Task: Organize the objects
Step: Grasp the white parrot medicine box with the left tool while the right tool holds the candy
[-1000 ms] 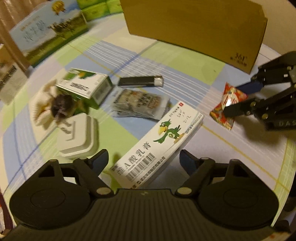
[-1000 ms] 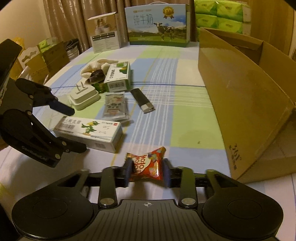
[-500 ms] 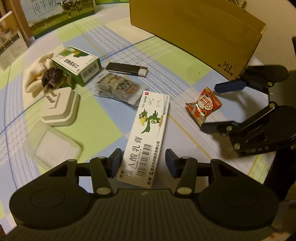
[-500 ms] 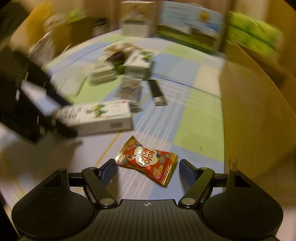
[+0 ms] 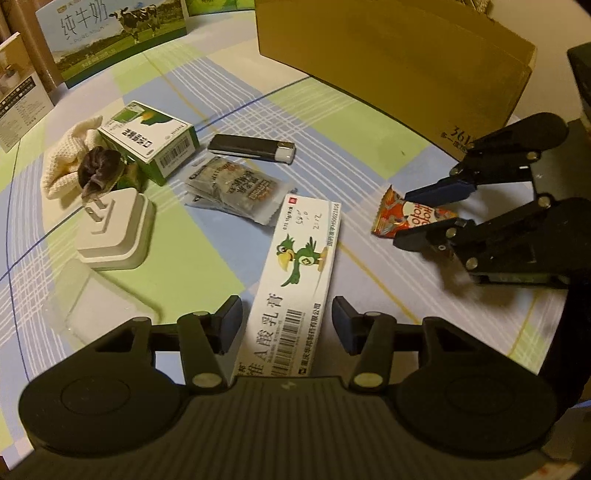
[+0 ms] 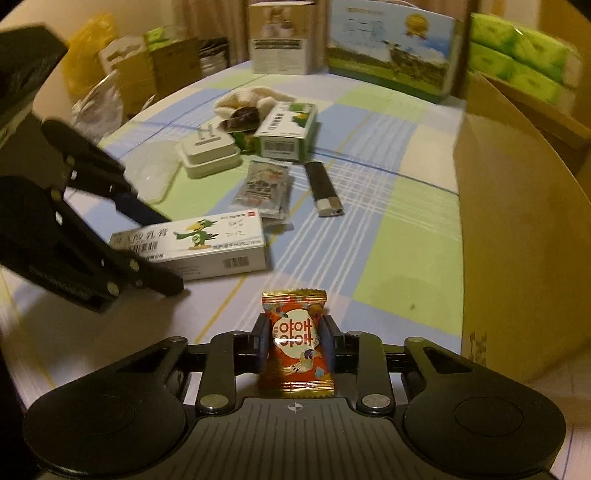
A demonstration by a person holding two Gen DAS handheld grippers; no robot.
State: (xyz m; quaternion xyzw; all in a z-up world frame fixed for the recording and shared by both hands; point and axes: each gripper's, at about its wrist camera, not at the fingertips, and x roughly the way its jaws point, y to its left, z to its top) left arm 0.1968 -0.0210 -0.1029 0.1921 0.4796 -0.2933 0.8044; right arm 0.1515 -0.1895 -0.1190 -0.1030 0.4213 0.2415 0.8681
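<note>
My right gripper [image 6: 293,341] is shut on a red candy packet [image 6: 294,341], which it holds upright between its pads; the packet also shows in the left wrist view [image 5: 406,218]. My left gripper [image 5: 286,325] is open, its fingers on either side of the near end of a long white ointment box with a green parrot [image 5: 299,269], which lies on the checked tablecloth. The box also shows in the right wrist view [image 6: 195,242]. An open brown cardboard box [image 5: 391,55] stands at the back right.
On the cloth lie a black lighter [image 5: 251,147], several foil sachets [image 5: 236,184], a green-and-white medicine box [image 5: 151,136], a white plug adapter [image 5: 114,229], a clear plastic lid [image 5: 107,306], a cream cloth with a dark hair tie [image 5: 99,166]. A milk carton [image 5: 114,33] stands behind.
My right gripper, open around the candy packet half a second ago, has shut on it and turned it upright. My left gripper has stayed open around the ointment box.
</note>
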